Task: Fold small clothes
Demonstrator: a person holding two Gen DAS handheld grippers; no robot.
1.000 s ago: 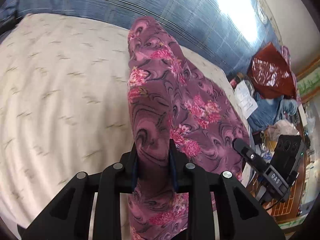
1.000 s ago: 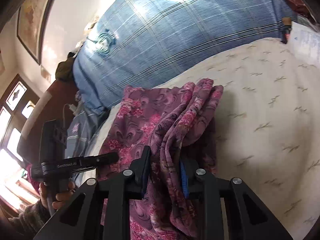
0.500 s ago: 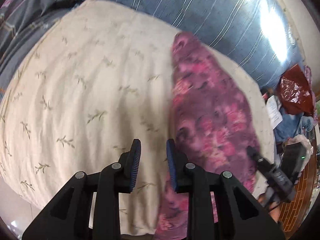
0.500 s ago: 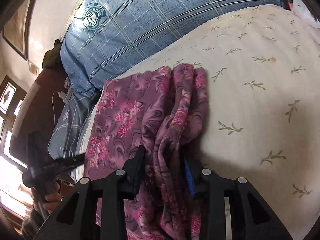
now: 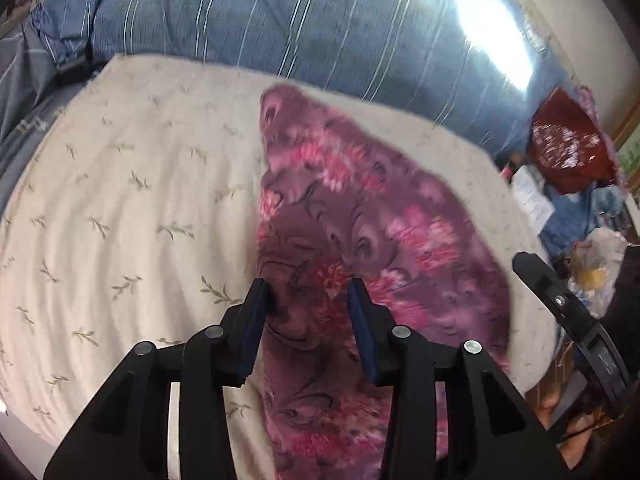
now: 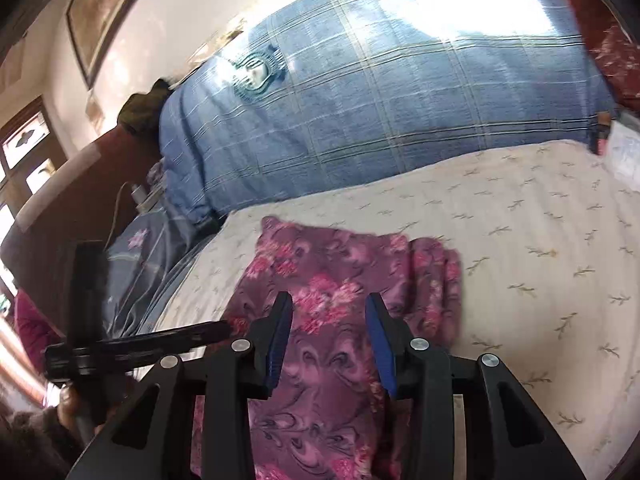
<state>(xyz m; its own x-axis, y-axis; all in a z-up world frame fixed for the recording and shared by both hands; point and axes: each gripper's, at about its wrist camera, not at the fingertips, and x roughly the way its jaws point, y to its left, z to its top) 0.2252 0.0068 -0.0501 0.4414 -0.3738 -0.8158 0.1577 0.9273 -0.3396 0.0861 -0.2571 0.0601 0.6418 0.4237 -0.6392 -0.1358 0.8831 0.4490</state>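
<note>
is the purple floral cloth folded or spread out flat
Folded. The purple floral cloth lies on the cream sheet as a narrow strip, with doubled layers bunched along its right edge.

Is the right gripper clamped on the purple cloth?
No: the right gripper stands apart, pads clear of the purple cloth lying flat beneath.

Home bedroom. Bed (image 6: 540, 208) with leaf-print cream cover; blue checked pillow (image 6: 380, 100). Framed picture (image 6: 100, 12) on wall; cluttered clothes pile (image 5: 572, 184) alongside.
</note>
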